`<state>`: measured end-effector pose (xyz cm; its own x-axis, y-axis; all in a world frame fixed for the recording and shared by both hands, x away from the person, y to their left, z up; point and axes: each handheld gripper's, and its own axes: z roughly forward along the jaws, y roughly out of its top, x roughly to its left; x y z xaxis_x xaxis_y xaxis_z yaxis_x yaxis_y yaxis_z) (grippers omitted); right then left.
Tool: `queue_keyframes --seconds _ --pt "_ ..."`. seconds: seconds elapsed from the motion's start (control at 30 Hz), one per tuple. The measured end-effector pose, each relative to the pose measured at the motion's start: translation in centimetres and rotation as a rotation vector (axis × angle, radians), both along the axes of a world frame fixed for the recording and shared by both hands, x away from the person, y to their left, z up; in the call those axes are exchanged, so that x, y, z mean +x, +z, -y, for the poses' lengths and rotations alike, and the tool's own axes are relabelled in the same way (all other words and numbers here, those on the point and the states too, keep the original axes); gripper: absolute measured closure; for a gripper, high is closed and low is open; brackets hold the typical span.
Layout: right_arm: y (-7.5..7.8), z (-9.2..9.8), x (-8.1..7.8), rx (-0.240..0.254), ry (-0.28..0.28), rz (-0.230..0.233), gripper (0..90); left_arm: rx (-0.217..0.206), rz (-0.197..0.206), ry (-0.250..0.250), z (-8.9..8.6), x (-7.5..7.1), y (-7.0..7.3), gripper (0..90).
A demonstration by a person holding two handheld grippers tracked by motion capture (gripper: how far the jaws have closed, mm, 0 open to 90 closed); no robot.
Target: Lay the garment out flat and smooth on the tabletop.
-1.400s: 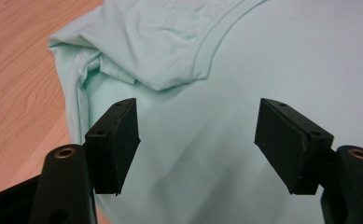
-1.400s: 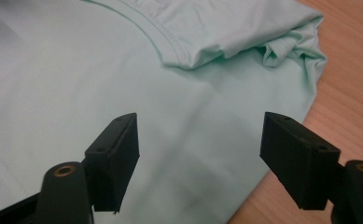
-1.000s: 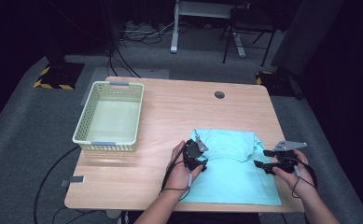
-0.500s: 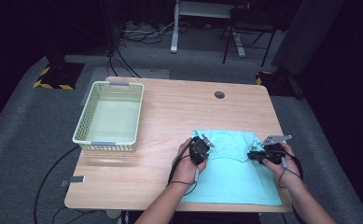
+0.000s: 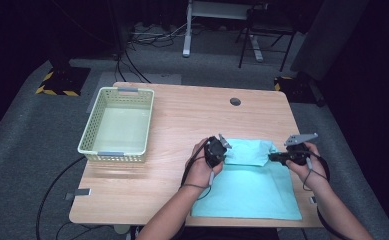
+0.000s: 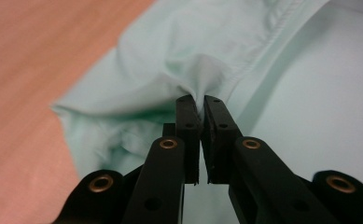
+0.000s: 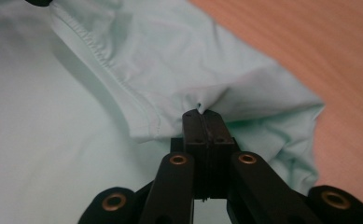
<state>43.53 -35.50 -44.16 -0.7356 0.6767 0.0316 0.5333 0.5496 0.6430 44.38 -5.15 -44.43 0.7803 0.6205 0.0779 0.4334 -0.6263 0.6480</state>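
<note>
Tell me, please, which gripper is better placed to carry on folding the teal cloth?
Neither alone: the left gripper and right gripper are each shut on a pinch of the teal cloth at opposite ends of its folded far edge, so both should probably move together.

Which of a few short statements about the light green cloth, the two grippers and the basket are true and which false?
1. The left gripper is shut on the light green cloth. True.
2. The right gripper stands open above bare wood. False: it is shut on a fold of the cloth.
3. The pale yellow plastic lattice basket holds the cloth. False: the cloth lies on the wooden table, right of the basket.
4. The far part of the cloth is folded over the rest. True.
</note>
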Motion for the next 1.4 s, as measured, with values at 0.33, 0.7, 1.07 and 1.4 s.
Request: queue_keyframes --seconds 0.33,0.7,1.07,1.4 --pt "2.7 0.0 4.4 0.143 -0.261 0.182 41.0 -0.024 0.170 0.140 -0.1 3.2 3.8 49.1" --pt "-3.6 -0.2 -1.3 0.049 -0.030 0.035 36.9 0.017 0.033 0.008 -0.5 -3.1 -3.5 42.9" --pt "-5.7 0.0 -4.1 0.051 -0.011 0.090 35.5 -0.003 -0.002 -0.070 -0.4 -5.5 -4.5 49.6" --pt "-6.2 1.8 -8.7 0.090 0.001 0.122 35.8 -0.041 -0.016 -0.131 0.4 -10.4 -4.8 51.6"
